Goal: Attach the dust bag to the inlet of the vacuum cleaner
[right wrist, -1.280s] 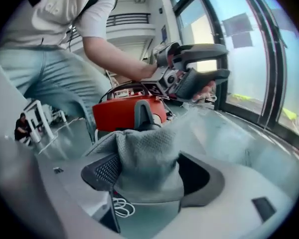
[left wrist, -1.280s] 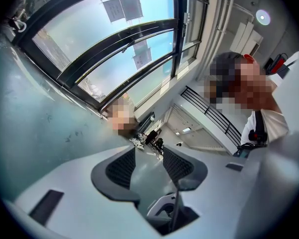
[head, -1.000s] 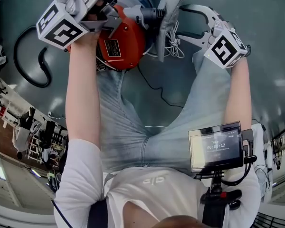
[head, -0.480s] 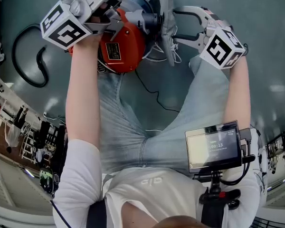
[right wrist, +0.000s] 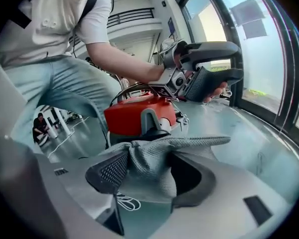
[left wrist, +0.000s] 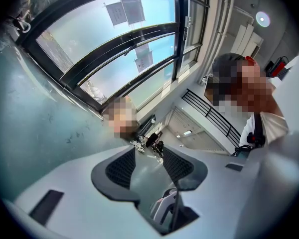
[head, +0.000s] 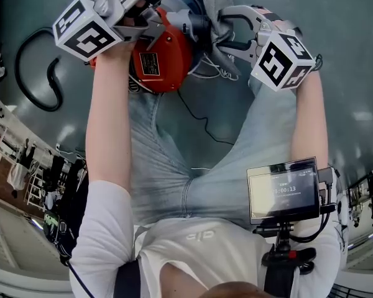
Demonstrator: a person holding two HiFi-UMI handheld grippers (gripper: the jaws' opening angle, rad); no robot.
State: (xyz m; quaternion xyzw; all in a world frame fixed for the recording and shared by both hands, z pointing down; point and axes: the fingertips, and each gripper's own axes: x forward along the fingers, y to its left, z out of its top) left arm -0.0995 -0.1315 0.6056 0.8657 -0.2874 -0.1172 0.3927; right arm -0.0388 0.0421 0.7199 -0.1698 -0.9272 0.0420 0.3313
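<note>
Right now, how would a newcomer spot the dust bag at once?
Find the red vacuum on the floor. Just beside it, the right gripper, jaws closing, has the bag bunched between them. It is the only grey mesh cloth, with a white cord hanging below.

The scene is taken from the head steeply downward, with lap and forearms filling the frame and the red vacuum cleaner [head: 165,58] near the top edge. The view from the left gripper [right wrist: 228,62] is aimed level along its jaws at a glazed wall [left wrist: 114,49], away from the work. The view from the right gripper [head: 227,30] is set low and close, tilted down onto the grey dust bag [right wrist: 154,158]. Vacuum cleaner, bag and left gripper are shared by the head and right gripper views.
</note>
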